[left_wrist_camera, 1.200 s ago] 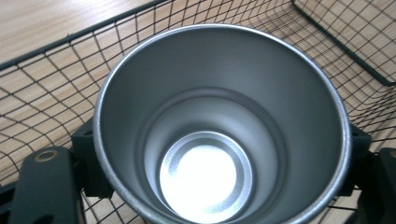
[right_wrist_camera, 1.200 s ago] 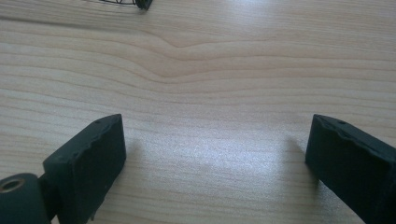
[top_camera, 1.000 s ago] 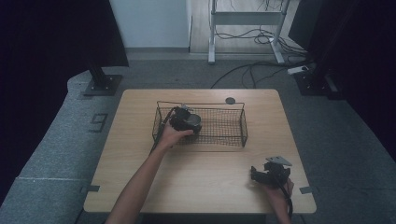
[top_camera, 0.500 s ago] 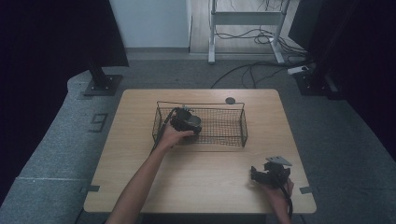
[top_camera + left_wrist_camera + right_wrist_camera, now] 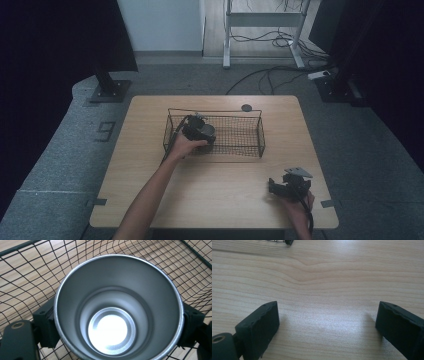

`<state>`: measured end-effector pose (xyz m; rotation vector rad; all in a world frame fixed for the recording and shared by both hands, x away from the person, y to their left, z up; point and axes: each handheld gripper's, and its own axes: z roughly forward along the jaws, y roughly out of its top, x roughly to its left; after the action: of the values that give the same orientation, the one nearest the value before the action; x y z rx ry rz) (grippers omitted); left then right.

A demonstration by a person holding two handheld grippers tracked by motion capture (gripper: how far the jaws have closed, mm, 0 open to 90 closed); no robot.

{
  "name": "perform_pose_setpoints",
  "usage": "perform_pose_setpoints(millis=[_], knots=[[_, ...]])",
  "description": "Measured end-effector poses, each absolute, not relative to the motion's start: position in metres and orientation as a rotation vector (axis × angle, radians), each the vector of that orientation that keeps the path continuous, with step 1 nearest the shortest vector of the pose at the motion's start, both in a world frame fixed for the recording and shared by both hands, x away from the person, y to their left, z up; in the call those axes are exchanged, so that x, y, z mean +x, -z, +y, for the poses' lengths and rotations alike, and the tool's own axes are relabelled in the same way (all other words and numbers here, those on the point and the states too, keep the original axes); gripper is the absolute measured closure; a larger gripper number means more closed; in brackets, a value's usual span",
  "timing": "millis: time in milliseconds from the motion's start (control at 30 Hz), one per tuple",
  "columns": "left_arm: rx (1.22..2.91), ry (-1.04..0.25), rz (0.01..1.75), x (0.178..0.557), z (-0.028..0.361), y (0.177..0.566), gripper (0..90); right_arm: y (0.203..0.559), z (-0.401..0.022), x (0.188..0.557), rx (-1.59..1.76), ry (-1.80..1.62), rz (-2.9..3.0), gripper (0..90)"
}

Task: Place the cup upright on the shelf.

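One steel cup (image 5: 117, 312), one wire basket (image 5: 250, 145); the left claw (image 5: 200, 131) clamps the cup's sides at three and nine o'clock; the right claw (image 5: 327, 325) gapes.

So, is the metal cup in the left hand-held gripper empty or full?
Empty: the left gripper view looks into the metal cup and its bare shiny bottom shows, with nothing inside.

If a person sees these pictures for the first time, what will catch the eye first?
First the shiny steel cup, seen from above in the left gripper view, clamped between the left tongs over the wire basket. In the high view, that basket stands in the middle of the wooden table. The right tongs stand wide open over bare wood near the table's front right corner.
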<state>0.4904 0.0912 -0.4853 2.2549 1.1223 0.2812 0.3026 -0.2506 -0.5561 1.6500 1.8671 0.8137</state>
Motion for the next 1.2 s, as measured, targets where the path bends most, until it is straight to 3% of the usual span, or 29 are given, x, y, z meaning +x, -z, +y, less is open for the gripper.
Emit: perform_pose_setpoints(millis=[933, 1200], knots=[[2.050, -0.348, 1.047, 0.468, 0.115, 0.441, 13.8, 0.556, -0.251, 0.303, 1.650, -0.813, 1.868, 5.0], [2.031, -0.364, 0.999, 0.444, 0.128, 0.431, 14.0, 0.556, -0.251, 0.303, 1.650, -0.814, 1.868, 4.9]])
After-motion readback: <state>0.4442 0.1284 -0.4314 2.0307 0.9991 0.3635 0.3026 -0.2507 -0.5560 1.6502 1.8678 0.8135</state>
